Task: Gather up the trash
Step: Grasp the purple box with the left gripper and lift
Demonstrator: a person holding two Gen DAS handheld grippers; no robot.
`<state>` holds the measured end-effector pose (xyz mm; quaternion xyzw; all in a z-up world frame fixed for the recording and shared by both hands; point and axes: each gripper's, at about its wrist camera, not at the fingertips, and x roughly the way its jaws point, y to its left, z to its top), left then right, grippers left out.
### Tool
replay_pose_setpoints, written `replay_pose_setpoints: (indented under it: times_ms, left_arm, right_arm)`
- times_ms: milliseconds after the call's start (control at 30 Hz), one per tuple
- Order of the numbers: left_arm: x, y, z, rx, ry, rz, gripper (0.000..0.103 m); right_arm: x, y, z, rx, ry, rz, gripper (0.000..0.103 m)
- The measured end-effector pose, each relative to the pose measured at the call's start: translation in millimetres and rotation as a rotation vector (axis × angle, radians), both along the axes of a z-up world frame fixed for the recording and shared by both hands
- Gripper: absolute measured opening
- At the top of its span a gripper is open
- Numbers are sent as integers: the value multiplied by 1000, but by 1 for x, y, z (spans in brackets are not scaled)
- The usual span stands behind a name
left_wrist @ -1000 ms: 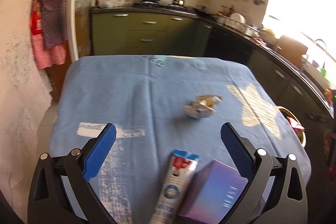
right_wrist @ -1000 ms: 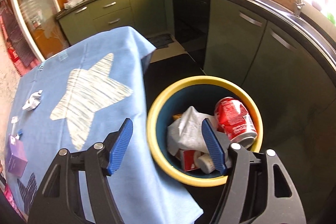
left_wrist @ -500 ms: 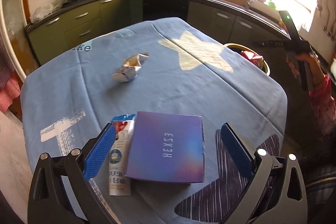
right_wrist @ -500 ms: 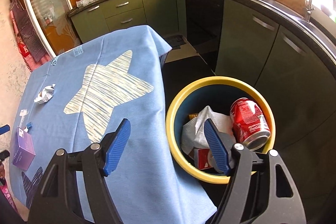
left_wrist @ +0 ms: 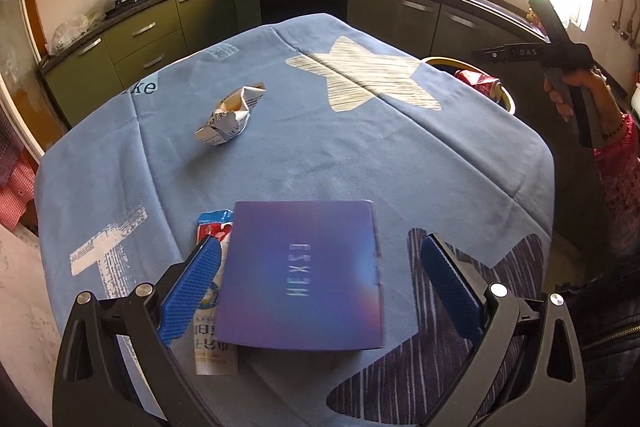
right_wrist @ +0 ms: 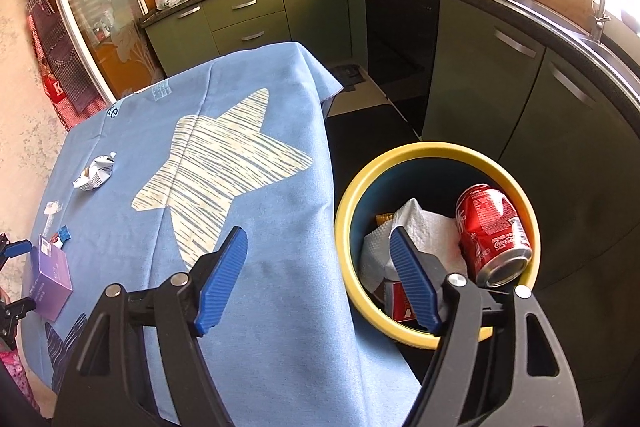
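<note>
Trash is what I am clearing off this surface (left_wrist: 460, 155), and the next piece is the purple box (left_wrist: 304, 279), which lies flat on the blue cloth right in front of my left tongs (left_wrist: 320, 283). In the left wrist view the box sits between my two blue pads, closer to the left pad than the right, with open cloth showing between its right edge and the right pad. Its printed word runs away from me, so I judge its longer side points along my fingers, and the width I must span is the shorter one. A toothpaste tube (left_wrist: 212, 311) lies tight against the box's left side and partly under my left pad, so a squeeze here may catch the tube too. My left tongs are spread wide and grip nothing; I cannot tell whether the left pad touches the tube. Farther ahead and a little left, well apart from the box, lies a crumpled wrapper (left_wrist: 232, 117). My right tongs (right_wrist: 320, 283) are likewise released and empty, hanging over the cloth's edge beside the yellow-rimmed bin (right_wrist: 348, 195) on the floor, which already holds a red can (right_wrist: 492, 235) and white paper (right_wrist: 416, 231). From that side the box lies far off to the left, so my left hand is plainly the nearer one for this pick.
</note>
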<state>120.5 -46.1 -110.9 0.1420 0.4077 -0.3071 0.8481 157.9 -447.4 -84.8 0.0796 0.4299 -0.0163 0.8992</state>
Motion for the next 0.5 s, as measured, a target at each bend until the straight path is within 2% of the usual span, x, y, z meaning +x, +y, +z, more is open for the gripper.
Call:
replay_pose_setpoints:
  times_ms: [267, 500]
  left_arm:
    - [1, -6, -9, 39, -3, 3, 98]
    - [0, -16, -14, 60, 1, -1, 84]
  right_arm:
    - [-1, -4, -5, 17, 3, 2, 70]
    - [-1, -6, -8, 29, 5, 6, 70]
